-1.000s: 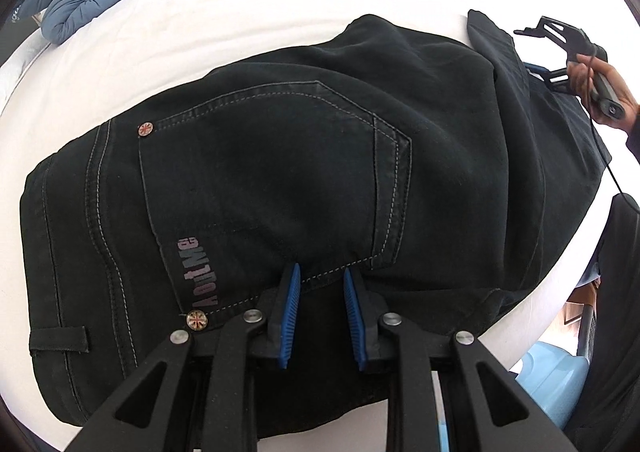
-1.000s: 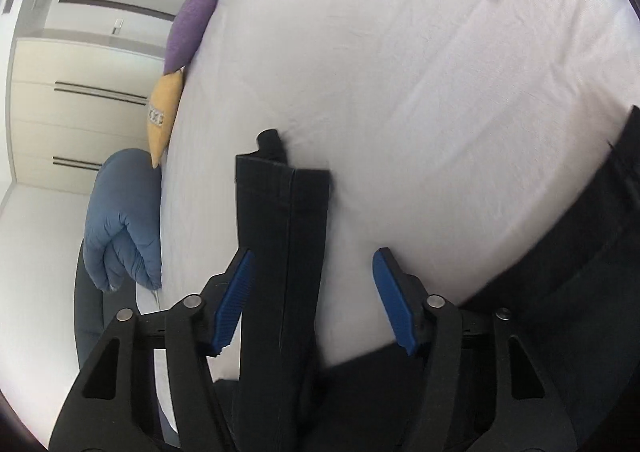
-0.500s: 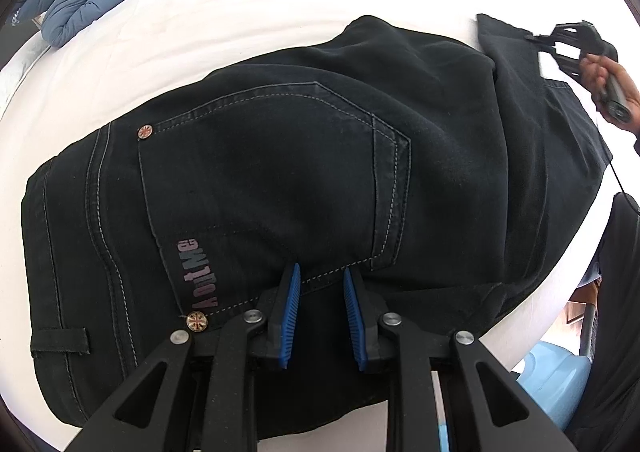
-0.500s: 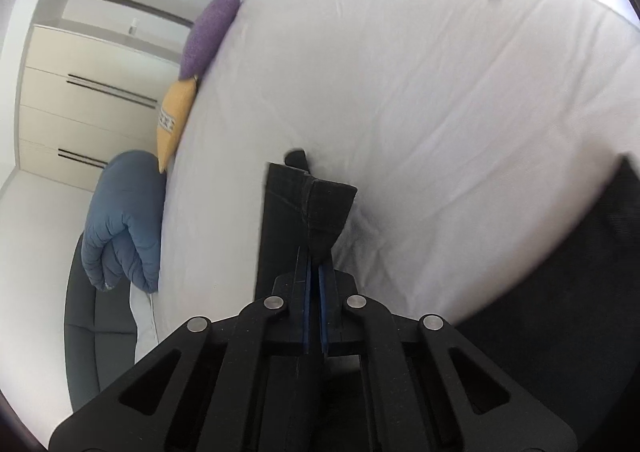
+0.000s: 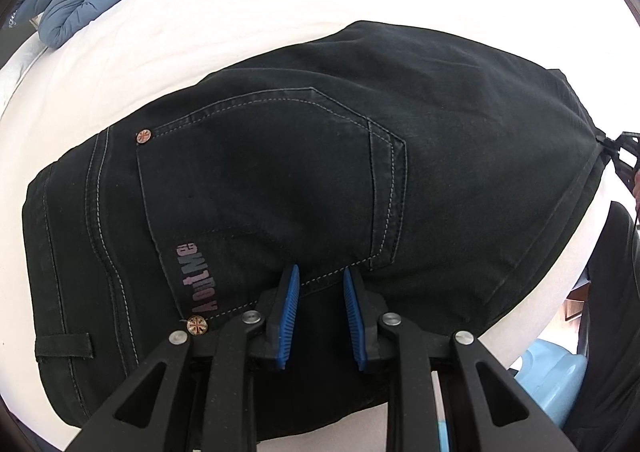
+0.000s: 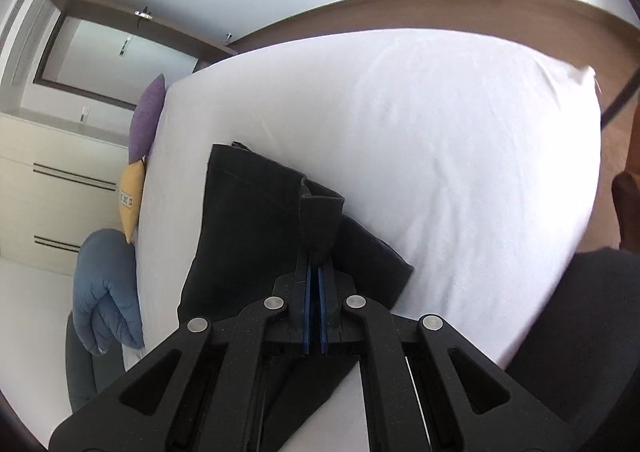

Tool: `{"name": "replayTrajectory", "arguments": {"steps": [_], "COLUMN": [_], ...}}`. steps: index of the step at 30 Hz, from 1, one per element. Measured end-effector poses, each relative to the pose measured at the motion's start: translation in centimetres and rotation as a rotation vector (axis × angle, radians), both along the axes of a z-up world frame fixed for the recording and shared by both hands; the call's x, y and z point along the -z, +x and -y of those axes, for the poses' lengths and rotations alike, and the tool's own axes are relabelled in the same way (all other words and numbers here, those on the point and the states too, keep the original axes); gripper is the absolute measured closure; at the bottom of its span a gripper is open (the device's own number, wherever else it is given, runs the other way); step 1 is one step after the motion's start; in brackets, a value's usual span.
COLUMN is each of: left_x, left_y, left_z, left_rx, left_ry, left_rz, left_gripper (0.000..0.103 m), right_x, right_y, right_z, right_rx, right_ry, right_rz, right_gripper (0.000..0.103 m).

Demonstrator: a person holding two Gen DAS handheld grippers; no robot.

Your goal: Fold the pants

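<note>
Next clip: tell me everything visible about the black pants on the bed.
The black pants look like denim with pale contrast stitching, a back pocket facing up, two coppery rivets, a belt loop and faded lettering on the pocket. They lie spread on the white bed sheet. The left tool rests on the pocket's edge, jaws slightly apart. The right tool is clamped shut on a raised piece of the fabric, possibly a leg end.

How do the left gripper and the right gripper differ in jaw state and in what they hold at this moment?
The left gripper has a gap between its blue pads and rests by the back pocket of the black pants; the right gripper is shut on the pant leg hem. The left points down at flat fabric; the right lifts a fold off the white bed. Both share black frames and blue pads.
</note>
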State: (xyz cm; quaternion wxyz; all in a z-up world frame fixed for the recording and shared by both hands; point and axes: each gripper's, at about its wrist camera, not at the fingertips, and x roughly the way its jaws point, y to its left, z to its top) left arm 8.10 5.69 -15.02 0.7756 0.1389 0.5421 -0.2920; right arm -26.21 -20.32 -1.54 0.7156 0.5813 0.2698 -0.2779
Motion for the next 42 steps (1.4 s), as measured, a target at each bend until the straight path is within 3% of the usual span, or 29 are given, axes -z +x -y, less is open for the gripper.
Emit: {"name": "replayTrajectory", "arguments": {"steps": [7,11,16,19,22,23,24,25,26,29,33,36,37,40,42], "left_x": [-0.1,-0.1,0.1,0.0,0.1,0.2,0.2,0.2,0.2,0.3,0.3,0.2,0.2,0.3,0.3], "left_y": [0.1,0.0,0.0,-0.1,-0.1,-0.2,-0.2,-0.2,-0.3,-0.3,-0.1,0.2,0.6,1.0,1.3], "left_z": [0.3,0.5,0.4,0.1,-0.1,-0.3,-0.3,-0.3,-0.2,-0.1,0.0,0.1,0.0,0.1,0.4], "left_rx": [-0.023,-0.027,-0.029,-0.031,-0.036,-0.036,-0.035,-0.035,-0.035,-0.037,-0.042,-0.037,-0.035,-0.03,-0.03], "left_ry": [0.017,0.021,0.016,0.011,0.012,0.012,0.014,0.014,0.014,0.011,0.012,0.011,0.012,0.016,0.019], "left_rz": [0.0,0.002,0.002,0.001,0.006,0.008,0.009,0.01,0.01,0.005,-0.001,-0.01,-0.013,-0.019,-0.021], "left_gripper": [0.077,0.076,0.076,0.076,0.075,0.075,0.075,0.075,0.074,0.074,0.074,0.073,0.073,0.073,0.073], "right_x": [-2.4,0.4,2.2,2.3,0.4,-1.5,-2.8,-3.9,-4.9,-7.3,-7.0,-6.0,-6.0,-4.2,-2.8], "right_y": [-2.2,-5.4,-7.9,-9.6,-11.7,-10.7,-11.2,-11.3,-10.8,-4.9,1.8,6.8,11.6,14.0,15.7], "right_z": [-1.0,-1.3,-1.5,-1.1,-0.2,1.1,1.9,2.8,3.6,5.1,5.1,4.8,5.4,5.4,5.6], "right_rx": [-0.035,-0.02,-0.033,-0.066,-0.052,-0.041,-0.04,-0.043,-0.07,-0.329,-0.611,-0.724,-0.742,-0.808,-0.825], "right_ry": [-0.054,-0.006,0.042,0.065,-0.051,-0.108,-0.156,-0.191,-0.223,-0.312,-0.432,-0.478,-0.489,-0.5,-0.491], "right_rz": [0.036,-0.013,0.076,0.07,-0.047,-0.071,-0.064,-0.039,-0.008,0.04,-0.036,-0.093,-0.114,-0.169,-0.206], "right_gripper": [0.102,0.101,0.1,0.095,0.077,0.065,0.043,0.036,0.032,0.032,0.032,0.033,0.033,0.034,0.047]}}
